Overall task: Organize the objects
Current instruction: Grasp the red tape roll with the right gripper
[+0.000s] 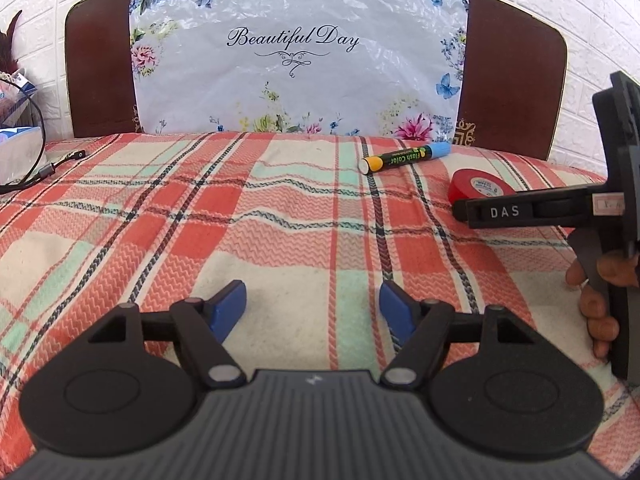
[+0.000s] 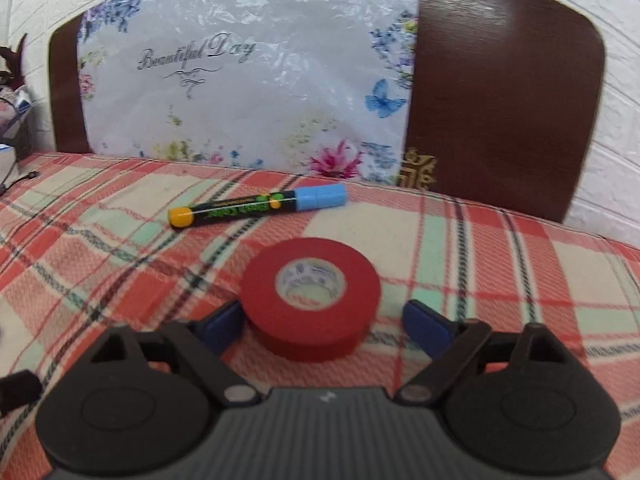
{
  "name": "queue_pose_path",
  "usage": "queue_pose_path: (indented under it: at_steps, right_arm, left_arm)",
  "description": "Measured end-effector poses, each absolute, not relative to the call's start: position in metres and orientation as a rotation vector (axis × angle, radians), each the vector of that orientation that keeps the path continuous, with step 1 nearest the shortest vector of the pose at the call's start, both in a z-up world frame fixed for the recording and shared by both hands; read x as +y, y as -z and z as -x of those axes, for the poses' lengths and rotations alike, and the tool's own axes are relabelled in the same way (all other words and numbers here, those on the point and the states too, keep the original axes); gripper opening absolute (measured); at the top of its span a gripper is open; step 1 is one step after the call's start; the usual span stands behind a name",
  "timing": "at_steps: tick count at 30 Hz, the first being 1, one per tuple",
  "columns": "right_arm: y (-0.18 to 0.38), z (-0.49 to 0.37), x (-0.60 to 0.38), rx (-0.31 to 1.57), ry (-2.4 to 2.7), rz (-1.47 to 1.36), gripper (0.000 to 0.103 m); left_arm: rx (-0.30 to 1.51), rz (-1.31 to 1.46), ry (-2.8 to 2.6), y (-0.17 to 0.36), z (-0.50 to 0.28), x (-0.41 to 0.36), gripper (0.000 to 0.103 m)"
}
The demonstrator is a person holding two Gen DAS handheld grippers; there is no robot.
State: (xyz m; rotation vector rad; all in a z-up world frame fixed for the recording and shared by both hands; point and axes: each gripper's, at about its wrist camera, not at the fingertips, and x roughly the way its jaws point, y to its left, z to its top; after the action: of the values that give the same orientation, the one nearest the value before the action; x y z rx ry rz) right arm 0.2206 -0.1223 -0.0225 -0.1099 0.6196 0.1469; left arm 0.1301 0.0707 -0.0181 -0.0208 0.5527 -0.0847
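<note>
Here, right gripper (image 2: 322,320): jaws wide apart, straddling the red tape roll (image 2: 311,298), gripping nothing yet; its left pad looks to be touching the roll.
Left gripper (image 1: 312,308): spread open, empty, over bare plaid blanket (image 1: 160,216).
Tape: flat on the blanket, nearest.
Marker (image 2: 258,206): beyond the tape, near the floral bag (image 2: 248,80).
Risk: off-centre closing may push the roll aside on the soft cloth.

A home bedroom: plaid-covered bed (image 1: 240,216), dark wooden headboard (image 1: 508,80), white brick-pattern wall (image 1: 592,20).
</note>
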Motion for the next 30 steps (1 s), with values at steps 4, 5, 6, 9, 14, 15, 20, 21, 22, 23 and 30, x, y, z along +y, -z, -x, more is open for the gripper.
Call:
queue_pose_path:
  at_steps: [4, 5, 6, 9, 14, 15, 20, 21, 22, 23, 30]
  right_arm:
    - [0.021, -0.212, -0.125, 0.627, -0.157, 0.094, 0.075]
    - [0.020, -0.206, -0.126, 0.631, -0.158, 0.090, 0.075]
    - [0.020, -0.198, -0.127, 0.635, -0.159, 0.088, 0.075]
    - [0.018, -0.165, -0.136, 0.656, -0.181, 0.092, 0.075]
    - [0.014, -0.079, -0.167, 0.688, -0.198, 0.121, 0.076]
    - [0.014, -0.058, -0.175, 0.694, -0.186, 0.126, 0.076]
    - [0.011, 0.038, -0.213, 0.693, -0.052, 0.073, 0.076]
    - [0.010, 0.053, -0.220, 0.689, -0.023, 0.059, 0.076]
    - [0.010, 0.065, -0.223, 0.683, -0.003, 0.059, 0.076]
    - [0.010, 0.073, -0.225, 0.679, 0.013, 0.066, 0.076]
    - [0.011, 0.093, -0.226, 0.655, 0.045, 0.077, 0.076]
  left_arm:
    - [0.553, 0.020, 0.085, 0.018, -0.131, 0.071, 0.075]
    - [0.554, 0.020, 0.085, 0.018, -0.131, 0.071, 0.075]
    - [0.553, 0.021, 0.085, 0.018, -0.130, 0.071, 0.075]
    - [0.553, 0.021, 0.085, 0.018, -0.130, 0.071, 0.075]
    - [0.555, 0.011, 0.081, 0.018, -0.131, 0.069, 0.075]
    - [0.558, -0.001, 0.077, 0.017, -0.130, 0.067, 0.075]
    - [0.585, -0.048, 0.128, 0.011, -0.111, 0.041, 0.069]
    - [0.592, -0.054, 0.168, 0.010, -0.102, 0.031, 0.069]
    - [0.598, -0.073, 0.214, 0.009, -0.093, 0.018, 0.069]
    - [0.607, -0.093, 0.266, 0.007, -0.083, 0.003, 0.069]
    - [0.731, -0.069, 0.620, -0.015, -0.031, -0.080, 0.068]
